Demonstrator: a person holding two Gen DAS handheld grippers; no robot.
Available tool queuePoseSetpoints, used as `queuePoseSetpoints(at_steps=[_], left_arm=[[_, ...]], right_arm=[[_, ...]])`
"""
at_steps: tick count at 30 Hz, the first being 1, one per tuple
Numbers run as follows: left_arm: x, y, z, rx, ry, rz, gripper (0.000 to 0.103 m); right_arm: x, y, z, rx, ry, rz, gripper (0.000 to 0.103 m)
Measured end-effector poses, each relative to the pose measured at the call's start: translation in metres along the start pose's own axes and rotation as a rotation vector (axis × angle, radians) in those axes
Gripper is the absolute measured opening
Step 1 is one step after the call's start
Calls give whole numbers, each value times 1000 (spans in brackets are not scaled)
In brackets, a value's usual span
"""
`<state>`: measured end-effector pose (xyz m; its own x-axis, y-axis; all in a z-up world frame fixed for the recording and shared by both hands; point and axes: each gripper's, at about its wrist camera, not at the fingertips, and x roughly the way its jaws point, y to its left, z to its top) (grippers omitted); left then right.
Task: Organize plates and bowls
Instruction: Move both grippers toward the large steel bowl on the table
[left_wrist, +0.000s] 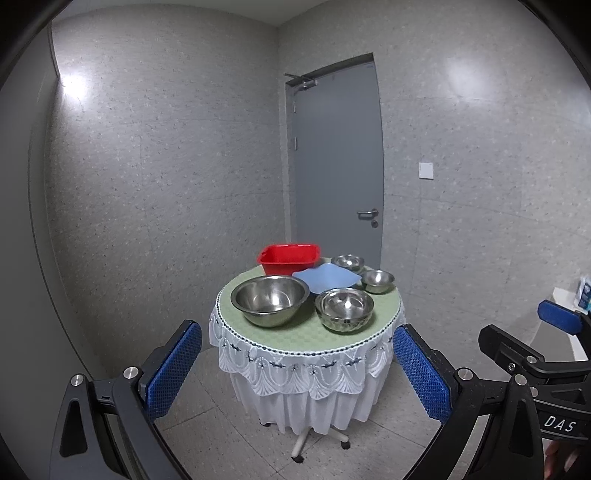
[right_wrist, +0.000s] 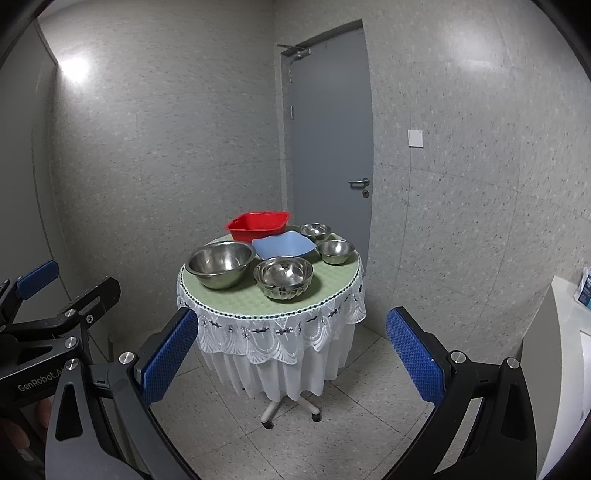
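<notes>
Four shiny steel bowls (left_wrist: 270, 300) sit upright; both grippers (left_wrist: 297, 373) (right_wrist: 291, 354) gape apart

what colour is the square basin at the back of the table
Red. The basin shows best in the right wrist view, behind the big steel bowl.

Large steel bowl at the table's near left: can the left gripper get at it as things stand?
Probably yes. The left gripper is open and short of the table; nothing stands between it and the large steel bowl.
</notes>
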<state>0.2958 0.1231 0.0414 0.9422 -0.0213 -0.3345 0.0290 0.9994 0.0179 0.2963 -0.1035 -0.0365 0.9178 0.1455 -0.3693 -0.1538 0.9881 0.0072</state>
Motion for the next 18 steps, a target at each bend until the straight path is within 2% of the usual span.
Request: queuePoseSetpoints(at_steps=[9,18], left_arm=[[60,1,15,-16,20,-3,102],[152,-12,46,-33,41,47,102]], right_arm=[[41,-4,13,-1,16,-3,103],[122,-18,39,-10,22,61,103]])
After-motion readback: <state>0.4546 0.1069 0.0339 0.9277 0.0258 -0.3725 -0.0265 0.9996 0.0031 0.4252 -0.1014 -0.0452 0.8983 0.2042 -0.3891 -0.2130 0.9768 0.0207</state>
